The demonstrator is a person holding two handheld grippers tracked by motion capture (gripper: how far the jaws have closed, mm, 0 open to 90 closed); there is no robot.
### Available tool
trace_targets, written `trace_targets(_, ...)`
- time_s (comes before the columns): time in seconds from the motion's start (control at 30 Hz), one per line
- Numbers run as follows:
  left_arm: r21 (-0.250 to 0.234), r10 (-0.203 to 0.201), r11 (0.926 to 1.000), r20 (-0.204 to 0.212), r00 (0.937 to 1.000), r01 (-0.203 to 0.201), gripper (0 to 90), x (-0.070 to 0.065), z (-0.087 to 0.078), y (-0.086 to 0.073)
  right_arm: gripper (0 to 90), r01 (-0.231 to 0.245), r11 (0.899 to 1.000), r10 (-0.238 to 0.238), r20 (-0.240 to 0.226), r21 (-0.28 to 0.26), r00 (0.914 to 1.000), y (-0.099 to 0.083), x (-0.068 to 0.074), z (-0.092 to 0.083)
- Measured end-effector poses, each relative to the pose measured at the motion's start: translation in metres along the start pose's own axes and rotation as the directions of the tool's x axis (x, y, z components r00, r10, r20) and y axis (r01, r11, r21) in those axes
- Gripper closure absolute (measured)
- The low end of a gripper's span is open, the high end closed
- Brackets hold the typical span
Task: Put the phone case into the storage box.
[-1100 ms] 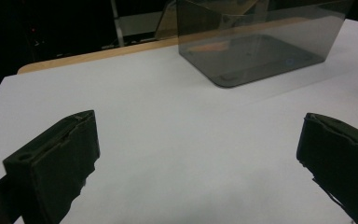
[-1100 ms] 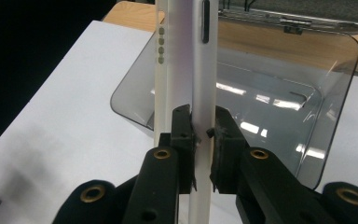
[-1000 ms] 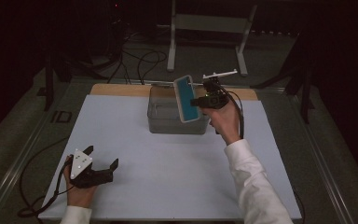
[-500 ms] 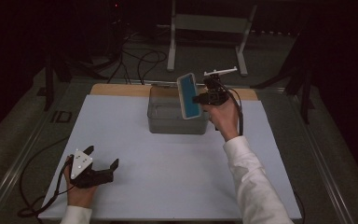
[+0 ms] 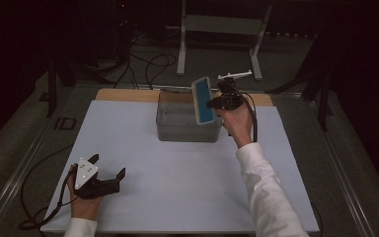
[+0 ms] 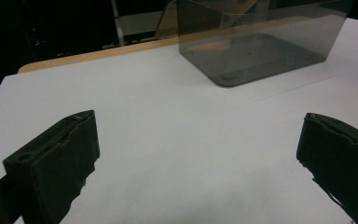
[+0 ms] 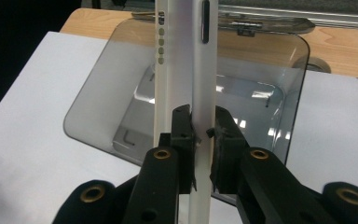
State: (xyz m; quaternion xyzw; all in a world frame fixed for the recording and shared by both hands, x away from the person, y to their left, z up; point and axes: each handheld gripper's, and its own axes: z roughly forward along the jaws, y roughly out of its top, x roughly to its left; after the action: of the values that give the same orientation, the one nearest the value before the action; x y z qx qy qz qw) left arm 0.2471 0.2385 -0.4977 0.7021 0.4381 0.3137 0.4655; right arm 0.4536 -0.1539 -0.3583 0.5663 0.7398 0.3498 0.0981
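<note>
White tablet (image 7: 186, 65) edge-on, lower end behind fingers (image 7: 182, 135).

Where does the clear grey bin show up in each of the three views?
High view: the grey bin stands at the far middle of the white mat.
Left gripper view: the bin is top right, beyond the open jaws.
Right gripper view: the bin lies behind the flat white device that the right gripper clamps.
Shared landmark: the wooden strip along the mat's far edge.

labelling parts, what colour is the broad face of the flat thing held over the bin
Blue, with a white rim: the flat slab, best in the high view.
</note>
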Motion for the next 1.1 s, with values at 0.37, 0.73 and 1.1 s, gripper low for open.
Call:
trace_targets(0.37,-0.003,0.000,1.0000,-0.003,1.0000,0.000,0.0,0.000,-0.001,0.000,82.2,-0.003,1.000,0.003,0.060,0.004,0.9982,0.003,-0.002,0.009)
trace_targets(0.73,-0.009,-0.003,1.0000,-0.004,1.0000,0.003,0.0,0.001,-0.001,0.000,82.2,-0.007,1.000,0.005,0.131,0.013,0.9914,0.006,-0.007,0.017)
trace_targets(1.1,-0.011,-0.002,0.9999,-0.006,1.0000,0.002,0.0,0.001,-0.002,0.001,82.2,-0.023,0.999,0.016,0.200,0.036,0.9797,0.005,-0.010,0.028)
